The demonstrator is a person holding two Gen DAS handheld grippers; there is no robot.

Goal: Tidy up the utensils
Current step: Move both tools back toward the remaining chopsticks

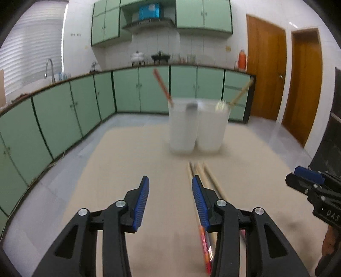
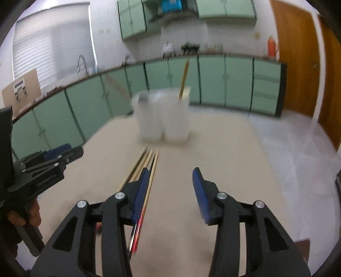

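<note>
Chopsticks [image 2: 147, 164] lie before 2 white containers [image 1: 198, 127] holding utensils; both grippers' fingers [image 1: 140, 202] apart, empty.

Utensil count on the counter [image 2: 223, 149]

Two white containers [image 1: 183, 127] [image 1: 211, 127] at twelve o'clock; roughly four chopsticks [image 2: 149, 162] lying loose, blur hinders counting; two grippers [image 1: 170, 200] [image 2: 170, 196].

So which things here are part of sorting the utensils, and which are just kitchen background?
Part of the job:
- two white containers
- loose chopsticks on the table
- red chopstick and fork already in the containers

Background:
- faucet
- orange flask
- blue box
</note>
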